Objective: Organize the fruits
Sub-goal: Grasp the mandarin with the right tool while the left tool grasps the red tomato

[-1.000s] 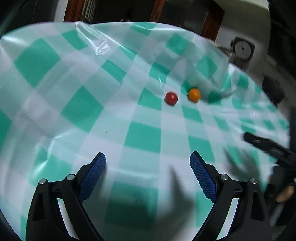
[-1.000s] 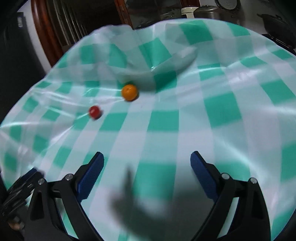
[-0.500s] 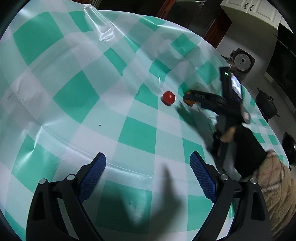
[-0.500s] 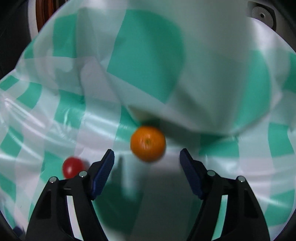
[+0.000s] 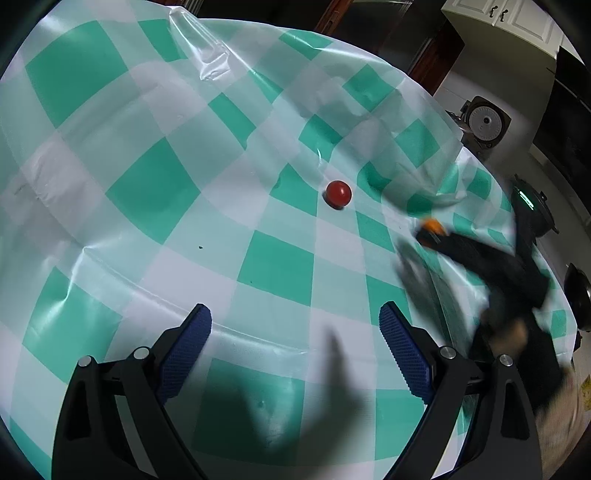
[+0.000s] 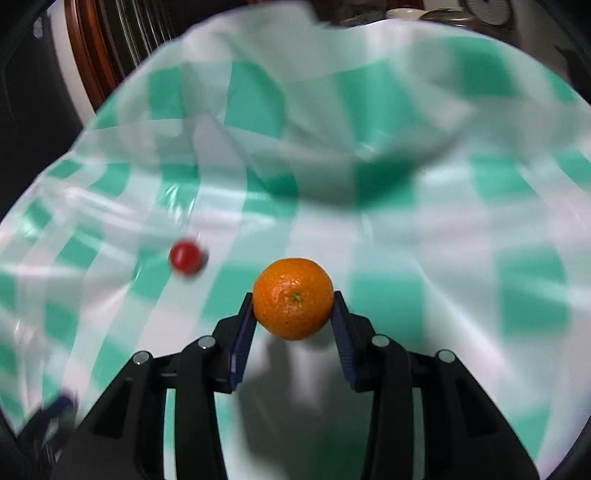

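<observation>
Gripping now: your right gripper (image 6: 293,306) has just been closing, and its blue pads (image 6: 243,325) press both flanks of the orange (image 6: 293,303), stem dimple facing the camera.
Orange's place: clamped between the fingertips, over the green-and-white checked tablecloth (image 6: 424,258); from the left wrist view only a sliver of it shows at the tip of the blurred black gripper (motion smears the rest).
Left gripper (image 5: 295,347): you hold it released, jaws wide, nothing between the pads, cloth showing through the gap.
Red fruit (image 5: 338,192): small and round, resting on the cloth by itself, well ahead of your left gripper and apart from the orange; in the right wrist view it sits to the left of the orange, blurred.
Cloth: wrinkled and glossy, with a raised fold beyond the fruit.
Your right hand (image 5: 513,332): dark-gloved with a pale checked sleeve, at the right edge of the left wrist view.
Background: a white cabinet (image 5: 506,22) and dark pots (image 5: 580,291) past the table edge.
</observation>
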Demonstrator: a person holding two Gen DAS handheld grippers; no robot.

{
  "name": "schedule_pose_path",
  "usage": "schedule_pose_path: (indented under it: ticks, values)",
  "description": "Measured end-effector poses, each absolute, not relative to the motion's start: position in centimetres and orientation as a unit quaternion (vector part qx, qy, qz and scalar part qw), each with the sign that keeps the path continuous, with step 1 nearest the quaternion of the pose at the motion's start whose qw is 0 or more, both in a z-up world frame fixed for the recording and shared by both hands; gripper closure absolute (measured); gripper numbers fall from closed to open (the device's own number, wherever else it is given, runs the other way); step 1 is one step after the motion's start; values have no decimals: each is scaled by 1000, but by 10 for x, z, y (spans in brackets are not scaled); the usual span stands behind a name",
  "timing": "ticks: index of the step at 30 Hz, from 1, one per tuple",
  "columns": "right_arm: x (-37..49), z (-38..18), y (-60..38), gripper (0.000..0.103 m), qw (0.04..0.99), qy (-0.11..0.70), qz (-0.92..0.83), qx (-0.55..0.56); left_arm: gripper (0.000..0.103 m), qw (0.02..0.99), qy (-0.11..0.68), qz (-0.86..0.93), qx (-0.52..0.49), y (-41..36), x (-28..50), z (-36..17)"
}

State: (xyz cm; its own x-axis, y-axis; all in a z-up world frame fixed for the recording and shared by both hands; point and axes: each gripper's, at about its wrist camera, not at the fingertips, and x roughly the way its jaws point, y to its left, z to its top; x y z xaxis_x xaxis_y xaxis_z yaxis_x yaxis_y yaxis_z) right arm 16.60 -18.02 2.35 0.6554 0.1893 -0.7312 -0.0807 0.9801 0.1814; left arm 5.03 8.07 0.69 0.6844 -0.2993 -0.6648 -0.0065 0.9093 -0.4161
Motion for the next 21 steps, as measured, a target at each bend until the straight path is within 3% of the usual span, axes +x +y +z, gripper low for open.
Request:
schedule_pose_path:
  ticks: [7, 16, 21]
  values:
    - [117, 17, -211, 62, 922, 370, 48, 101, 13, 885, 418, -94, -184, 67, 60, 3]
    - [105, 16, -233, 62, 916, 374, 68, 130, 13, 913, 402, -44, -51, -4, 145, 17]
    - [108, 11, -236, 62, 908, 381, 87, 153, 36, 902, 433, -10, -3, -23, 213, 9]
